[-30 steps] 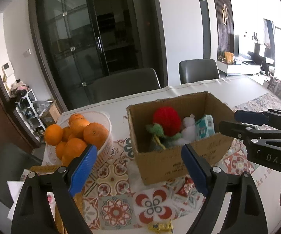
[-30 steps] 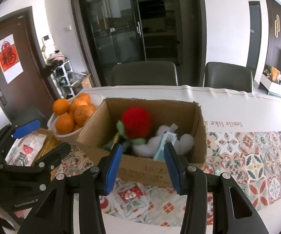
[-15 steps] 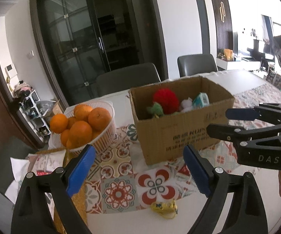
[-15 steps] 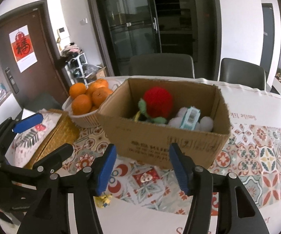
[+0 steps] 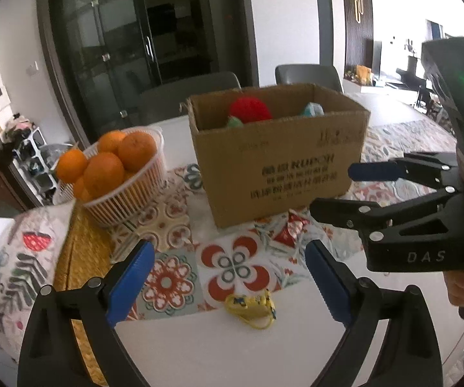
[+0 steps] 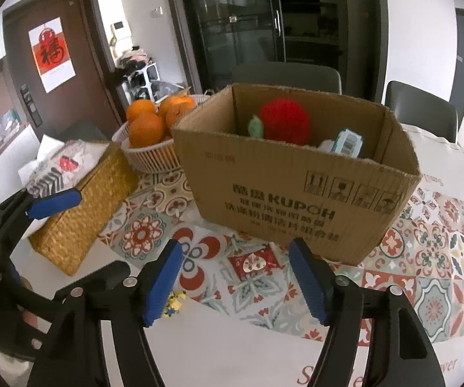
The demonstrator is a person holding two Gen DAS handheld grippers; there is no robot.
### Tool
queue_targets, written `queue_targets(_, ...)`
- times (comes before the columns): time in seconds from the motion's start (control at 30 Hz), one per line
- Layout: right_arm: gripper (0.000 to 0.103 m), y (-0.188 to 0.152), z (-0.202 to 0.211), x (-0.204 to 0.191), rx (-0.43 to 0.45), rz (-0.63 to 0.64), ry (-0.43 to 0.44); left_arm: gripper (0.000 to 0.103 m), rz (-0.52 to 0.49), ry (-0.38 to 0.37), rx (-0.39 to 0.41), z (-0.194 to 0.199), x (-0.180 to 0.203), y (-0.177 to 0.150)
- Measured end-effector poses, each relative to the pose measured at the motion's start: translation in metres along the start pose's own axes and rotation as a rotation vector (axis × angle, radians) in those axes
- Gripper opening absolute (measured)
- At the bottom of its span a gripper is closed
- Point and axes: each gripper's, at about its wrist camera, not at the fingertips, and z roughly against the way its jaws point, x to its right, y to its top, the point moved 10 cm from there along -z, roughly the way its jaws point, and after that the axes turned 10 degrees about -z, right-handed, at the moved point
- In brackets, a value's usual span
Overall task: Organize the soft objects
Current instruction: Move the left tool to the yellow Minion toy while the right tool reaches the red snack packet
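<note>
A brown cardboard box (image 5: 280, 164) (image 6: 299, 193) stands on the patterned tablecloth. It holds a red knitted ball (image 5: 249, 109) (image 6: 285, 122), a green soft piece (image 6: 256, 126) and a teal tissue pack (image 6: 348, 140). A small yellow soft toy (image 5: 251, 306) (image 6: 174, 303) lies on the cloth at the near edge, in front of the box. My left gripper (image 5: 228, 285) is open and empty, just above the yellow toy. My right gripper (image 6: 238, 282) is open and empty, to the right of the toy; it also shows in the left wrist view (image 5: 344, 190).
A white basket of oranges (image 5: 119, 167) (image 6: 149, 148) stands left of the box. A woven straw box (image 6: 83, 206) with a printed cloth (image 5: 16, 258) on it sits further left. A red snack packet (image 6: 254, 262) lies in front of the box. Chairs (image 6: 286, 74) stand behind the table.
Both grippers have pulled back and lower from above the box toward the near table edge. The yellow toy and the red packet have come into view. Both jaws stayed open.
</note>
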Motion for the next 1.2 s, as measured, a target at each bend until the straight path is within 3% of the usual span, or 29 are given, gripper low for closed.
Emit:
queue_targets(0.8, 0.072, -0.050, -0.062, 0.013, -0.195, 0.097, -0.042, 0.096, -0.004, -0.125, -0.186, -0.060, 0.027, -0.060)
queue_targets(1.2, 0.072, -0.051, -0.089, 0.023, -0.223, 0.116, -0.044, 0.096, -0.001, -0.146, -0.235, -0.079, 0.031, -0.073)
